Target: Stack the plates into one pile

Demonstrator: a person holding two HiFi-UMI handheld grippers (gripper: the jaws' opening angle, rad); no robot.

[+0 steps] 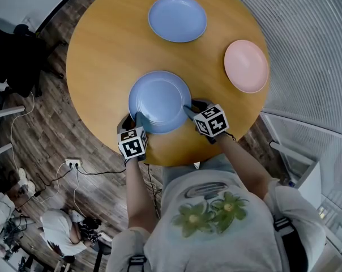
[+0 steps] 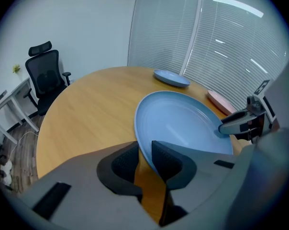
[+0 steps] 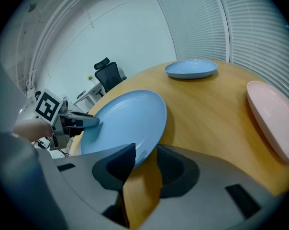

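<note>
I counted three plates: two blue, the near plate (image 1: 159,98) and the far plate (image 1: 177,18), and one pink plate (image 1: 246,66). There was one round table (image 1: 97,55), one office chair (image 2: 45,75), and two grippers, the left gripper (image 1: 139,120) and the right gripper (image 1: 189,110).

We see a round wooden table (image 1: 103,50) on dark plank flooring (image 1: 52,135). Left of the table stands a black office chair (image 2: 45,75) by a white wall (image 2: 87,28); right of it, bright slatted blinds (image 2: 230,37).

Soft even daylight; fisheye corners dark, blurred.
</note>
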